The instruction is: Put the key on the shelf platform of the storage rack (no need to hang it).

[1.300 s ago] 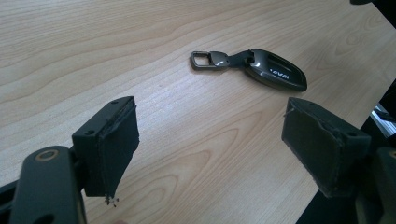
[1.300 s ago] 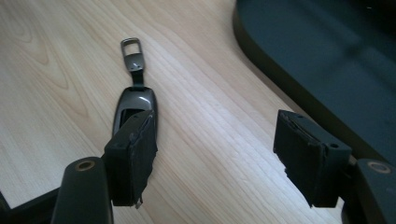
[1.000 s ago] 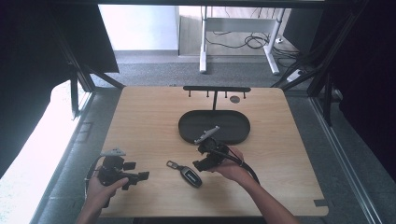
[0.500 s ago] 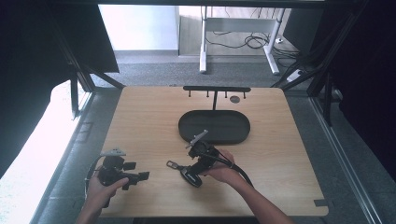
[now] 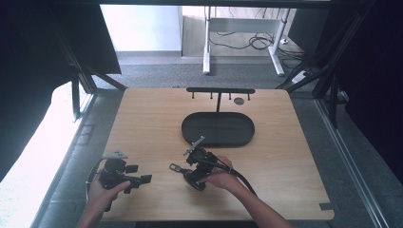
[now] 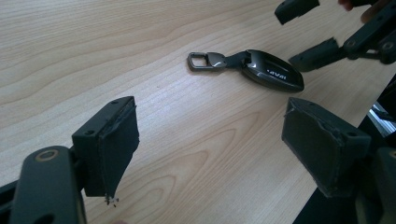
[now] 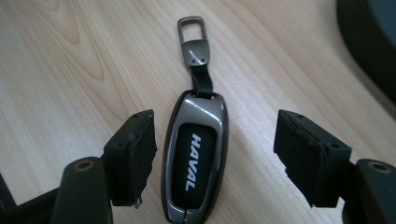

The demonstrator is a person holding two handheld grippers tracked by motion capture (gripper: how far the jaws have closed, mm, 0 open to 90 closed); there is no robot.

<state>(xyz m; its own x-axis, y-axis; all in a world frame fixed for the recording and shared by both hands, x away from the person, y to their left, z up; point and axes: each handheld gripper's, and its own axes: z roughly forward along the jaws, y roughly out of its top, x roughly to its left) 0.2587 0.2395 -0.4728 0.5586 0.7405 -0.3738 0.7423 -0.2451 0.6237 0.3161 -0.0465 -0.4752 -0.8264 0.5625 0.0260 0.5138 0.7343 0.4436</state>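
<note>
In the high view the key fob [image 5: 194,183] is largely hidden under the right tongs [image 5: 189,175] and right hand [image 5: 215,176]; only its metal clip [image 5: 175,167] shows clearly, pointing left. In the right gripper view the fob [image 7: 195,161] lies flat on the table [image 7: 60,70] between the two spread jaws, its near end cut off by the bottom edge; white lettering reads HAVAL, and a short strap joins the body to the clip [image 7: 192,37]. Whether the pads touch the fob cannot be told, but a gap shows on each side, so these tongs stand wide open and hold nothing. A dark tray [image 7: 369,42] is cut off at the upper right corner. In the left gripper view the left tongs [image 6: 210,144] also stand wide open and empty over bare wood, with the fob [image 6: 271,71] farther off and the right tongs [image 6: 322,37] partly cut off beyond it. In the high view the oval tray [image 5: 217,129] sits mid-table, behind the right tongs, with a black T-shaped rack [image 5: 219,91] and a small dark disc [image 5: 239,100] near the far edge. The left hand [image 5: 105,187] holds the left tongs [image 5: 142,179] near the front left corner, jaws pointing right; the right forearm enters from the bottom, angled toward the fob. The table [image 5: 142,123] is light wood.
</note>
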